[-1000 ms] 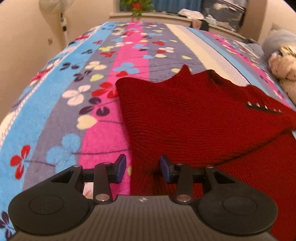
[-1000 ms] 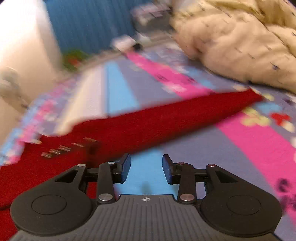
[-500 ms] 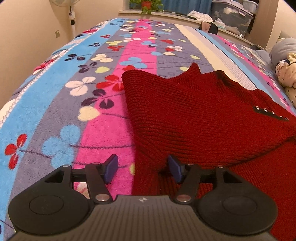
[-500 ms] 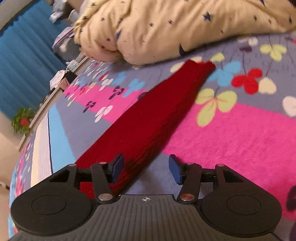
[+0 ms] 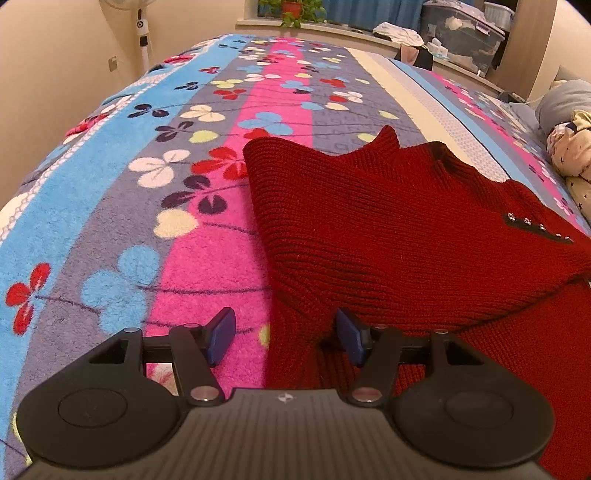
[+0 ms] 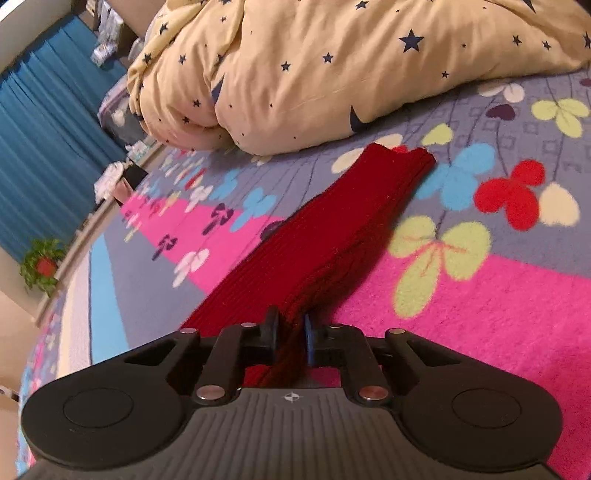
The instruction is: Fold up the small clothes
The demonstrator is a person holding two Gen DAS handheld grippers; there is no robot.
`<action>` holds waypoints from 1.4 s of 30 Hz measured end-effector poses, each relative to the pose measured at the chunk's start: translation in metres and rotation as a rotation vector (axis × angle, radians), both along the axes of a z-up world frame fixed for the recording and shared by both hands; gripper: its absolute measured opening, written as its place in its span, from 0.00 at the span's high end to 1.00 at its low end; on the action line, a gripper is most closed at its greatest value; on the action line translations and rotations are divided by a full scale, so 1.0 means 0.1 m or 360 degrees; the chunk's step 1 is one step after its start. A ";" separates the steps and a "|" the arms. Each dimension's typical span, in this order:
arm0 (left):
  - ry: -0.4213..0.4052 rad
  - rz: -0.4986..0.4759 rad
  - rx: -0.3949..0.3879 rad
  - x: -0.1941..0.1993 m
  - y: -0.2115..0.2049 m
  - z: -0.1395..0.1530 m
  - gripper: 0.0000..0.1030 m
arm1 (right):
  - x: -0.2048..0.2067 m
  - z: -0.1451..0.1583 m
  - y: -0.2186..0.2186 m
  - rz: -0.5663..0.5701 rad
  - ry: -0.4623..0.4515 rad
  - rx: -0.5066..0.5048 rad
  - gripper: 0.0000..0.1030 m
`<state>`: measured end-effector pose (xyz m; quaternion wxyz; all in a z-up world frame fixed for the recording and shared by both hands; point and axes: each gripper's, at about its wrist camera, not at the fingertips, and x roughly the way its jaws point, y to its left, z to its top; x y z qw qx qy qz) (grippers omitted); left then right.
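Note:
A red knitted sweater (image 5: 406, 229) lies on the flowered blanket (image 5: 207, 266), its left sleeve folded across the body. My left gripper (image 5: 284, 328) is open over the sweater's lower left edge. Red knit lies between the fingers, and the pads do not press on it. In the right wrist view the sweater's other sleeve (image 6: 354, 221) stretches away across the blanket (image 6: 480, 314) toward its cuff. My right gripper (image 6: 291, 325) is closing, and its pads pinch a bunched ridge of that sleeve near the camera.
A cream star-print duvet (image 6: 332, 66) is heaped just beyond the sleeve's cuff. A grey pillow (image 5: 565, 99) lies at the far right of the bed. Behind the bed stand a fan (image 5: 142, 33), a potted plant (image 5: 291, 9) and storage boxes (image 5: 461, 33).
My right gripper swung over to the stretched sleeve, straddled it with open jaws, then shut on it. My left gripper's jaws widened and it stayed over the sweater's edge.

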<state>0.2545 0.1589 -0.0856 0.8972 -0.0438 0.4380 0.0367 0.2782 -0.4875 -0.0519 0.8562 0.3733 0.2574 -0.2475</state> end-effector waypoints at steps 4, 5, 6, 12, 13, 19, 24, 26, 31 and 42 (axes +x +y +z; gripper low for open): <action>0.0008 0.0005 0.0000 0.01 -0.01 0.00 0.36 | 0.05 0.56 0.48 0.0117 -0.0027 -0.0424 0.89; 0.0014 0.0012 -0.0009 0.02 0.00 0.00 0.36 | 0.04 0.74 0.75 0.0207 -0.0053 -0.0625 0.89; 0.0022 0.0020 -0.0022 0.02 0.01 0.01 0.36 | -0.01 0.93 1.11 0.0344 -0.0121 -0.0845 0.89; 0.0047 0.0040 -0.0089 -0.02 0.08 0.08 0.36 | -0.64 1.20 3.40 0.1517 -0.0532 -0.1378 0.85; 0.0051 0.0049 -0.0102 -0.03 0.10 0.09 0.36 | -0.70 1.11 3.69 0.1730 -0.0468 -0.1284 0.84; 0.0024 0.0089 -0.0214 -0.11 0.22 0.25 0.36 | -1.22 0.60 4.27 0.2266 0.0043 -0.1081 0.77; -0.0092 0.0061 -0.0368 -0.16 0.25 0.47 0.36 | -1.66 0.88 3.40 0.2080 0.0133 -0.1028 0.60; -0.0124 0.0054 -0.0443 -0.16 0.27 0.50 0.45 | -1.80 0.99 2.95 0.1915 0.0174 -0.1008 0.53; -0.0102 0.0128 -0.0785 -0.16 0.38 0.41 0.53 | -2.09 0.99 1.91 0.1385 0.0242 -0.0690 0.51; 0.0114 0.0209 -0.1230 -0.07 0.35 0.00 0.46 | -1.92 0.74 1.74 0.1147 0.0221 -0.0379 0.50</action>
